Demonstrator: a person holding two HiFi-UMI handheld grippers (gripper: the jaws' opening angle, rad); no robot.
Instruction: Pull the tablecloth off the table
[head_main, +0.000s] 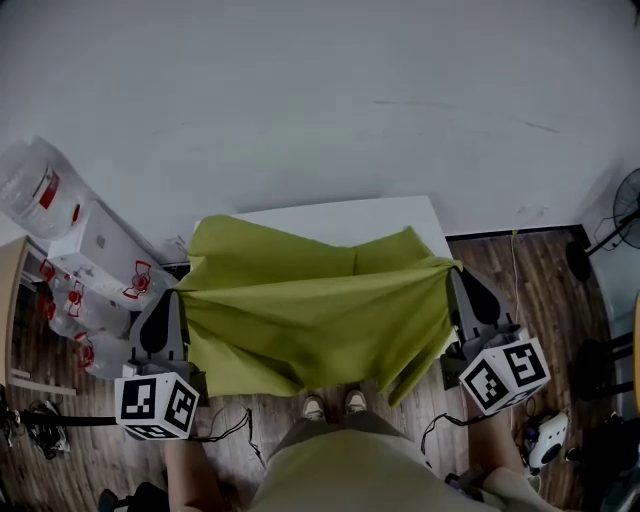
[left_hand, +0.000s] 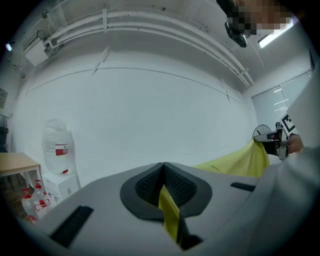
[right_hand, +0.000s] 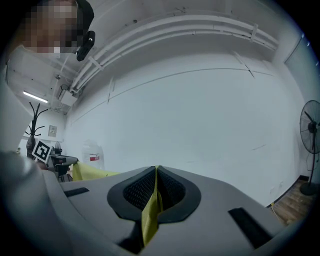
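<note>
your left gripper (head_main: 172, 294) and right gripper (head_main: 455, 270) pinch the yellow-green fabric tablecloth (head_main: 310, 310) in closed fingers. its far part lies on the white rectangular surface (head_main: 400, 212); pulling it clear remains.

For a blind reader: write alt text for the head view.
A yellow-green tablecloth hangs stretched between the left gripper and right gripper, each shut on its edge, partly over a white table. The person's shoes show below.
</note>
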